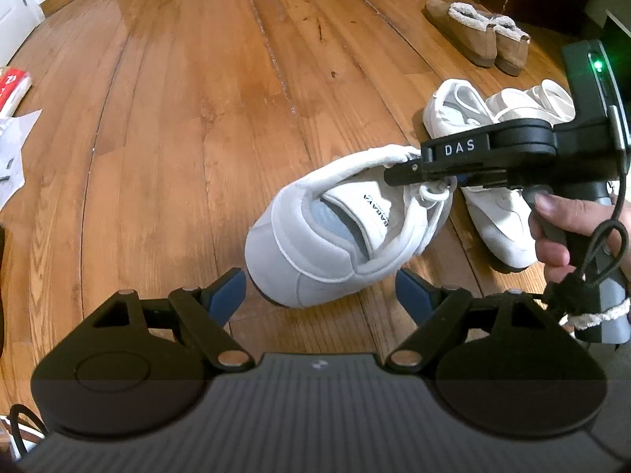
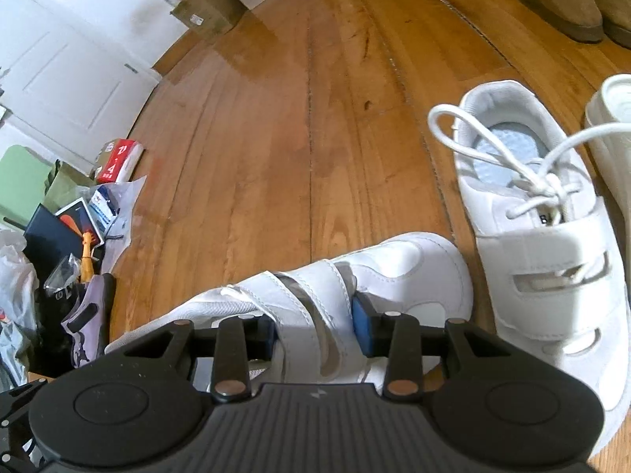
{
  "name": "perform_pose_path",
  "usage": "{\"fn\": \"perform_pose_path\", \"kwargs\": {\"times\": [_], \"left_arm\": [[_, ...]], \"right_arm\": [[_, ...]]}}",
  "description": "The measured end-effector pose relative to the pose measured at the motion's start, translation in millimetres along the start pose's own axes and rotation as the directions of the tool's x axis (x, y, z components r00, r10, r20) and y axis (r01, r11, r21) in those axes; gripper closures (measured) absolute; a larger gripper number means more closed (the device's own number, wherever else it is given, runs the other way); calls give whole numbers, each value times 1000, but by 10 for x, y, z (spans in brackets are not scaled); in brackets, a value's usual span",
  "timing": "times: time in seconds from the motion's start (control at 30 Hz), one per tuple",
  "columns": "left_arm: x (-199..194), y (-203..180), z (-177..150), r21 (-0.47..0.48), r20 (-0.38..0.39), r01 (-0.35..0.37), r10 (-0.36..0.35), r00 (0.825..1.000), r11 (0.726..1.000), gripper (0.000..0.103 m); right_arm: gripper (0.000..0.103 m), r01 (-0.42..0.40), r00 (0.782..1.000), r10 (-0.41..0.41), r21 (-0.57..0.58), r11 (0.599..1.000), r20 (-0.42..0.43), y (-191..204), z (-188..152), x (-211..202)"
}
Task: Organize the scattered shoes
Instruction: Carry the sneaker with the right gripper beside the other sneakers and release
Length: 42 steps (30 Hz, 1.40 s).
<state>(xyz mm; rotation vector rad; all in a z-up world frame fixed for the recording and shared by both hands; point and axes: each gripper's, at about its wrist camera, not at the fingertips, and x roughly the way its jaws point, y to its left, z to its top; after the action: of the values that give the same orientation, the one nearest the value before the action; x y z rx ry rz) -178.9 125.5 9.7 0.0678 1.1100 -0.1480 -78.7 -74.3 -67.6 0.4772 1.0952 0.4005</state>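
White strapped sneaker [image 2: 355, 276], lower centre of frame, tilted above wooden floor [image 2: 276, 138]: clamped across strap by right gripper [image 2: 313, 333]. Judged light, soft-sided; heel collar offered. Left gripper [image 1: 319, 295] spread apart, unladen.

Lighting: bright, soft daylight; pale sheen on the floor [image 1: 177, 118] toward the far wall. Shadows: faint, short. Distortion: strong fisheye, boards bow at the edges (dark corners). Focus: sharp mid-frame; near sneaker [image 2: 552, 260] soft, slippers [image 2: 568, 4] slightly blurred.
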Motion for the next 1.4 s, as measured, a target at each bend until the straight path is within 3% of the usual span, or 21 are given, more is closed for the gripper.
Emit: {"fn": "perform_pose_path", "kwargs": {"times": [0.2, 0.33, 0.4, 0.47, 0.53, 0.63, 0.7, 0.77, 0.83, 0.93, 1.03, 1.17, 1.3, 1.4], "left_arm": [[-43, 166, 27, -60, 21, -24, 25, 999, 998, 20], [-96, 429, 57, -138, 41, -73, 79, 996, 988, 20], [-90, 526, 62, -164, 39, -83, 91, 995, 983, 20], [-40, 567, 59, -182, 25, -58, 64, 998, 982, 20], [10, 609, 56, -200, 11, -33, 36, 999, 979, 20], [84, 671, 52, -228, -8, 3, -5, 1000, 974, 20], [134, 713, 49, -247, -20, 27, -33, 999, 969, 20], [248, 788, 33, -313, -40, 101, -120, 992, 944, 20], [359, 862, 1, -393, -50, 171, -207, 977, 903, 20], [480, 952, -69, -497, -53, 236, -301, 952, 835, 20], [532, 961, -91, -517, -67, 215, -290, 955, 829, 20], [582, 996, -74, -515, -86, 165, -242, 966, 841, 20], [548, 1069, -30, -500, -86, 123, -190, 978, 857, 20], [489, 1154, -7, -489, -76, 87, -142, 987, 868, 20]], "right_arm": [[65, 23, 1000, -24, 99, 995, 17, -45, -18, -17], [61, 2, 1000, -9, 278, 960, 22, -147, -97, -43], [54, -4, 1000, 0, 354, 935, 11, -168, -155, -72], [36, -79, 997, 77, 359, 930, 18, -155, -247, -115], [21, -144, 990, 140, 271, 952, 33, -90, -353, -192], [19, -183, 983, 179, 132, 974, 46, 5, -468, -298], [18, -169, 984, 175, -145, 975, 30, 181, -536, -339], [15, -73, 996, 90, -410, 909, 21, 362, -598, -249], [14, 20, 999, 4, -644, 765, 36, 544, -659, -158], [10, 47, 999, -49, -818, 574, 23, 711, -756, 109], [10, 32, 997, -75, -877, 480, -5, 775, -822, 312], [9, 40, 994, -108, -912, 408, -4, 864, -811, 721], [4, 29, 993, -112, -874, 486, -29, 830, -690, 1032], [13, 24, 996, -88, -829, 559, -30, 761, -653, 1070]]}}
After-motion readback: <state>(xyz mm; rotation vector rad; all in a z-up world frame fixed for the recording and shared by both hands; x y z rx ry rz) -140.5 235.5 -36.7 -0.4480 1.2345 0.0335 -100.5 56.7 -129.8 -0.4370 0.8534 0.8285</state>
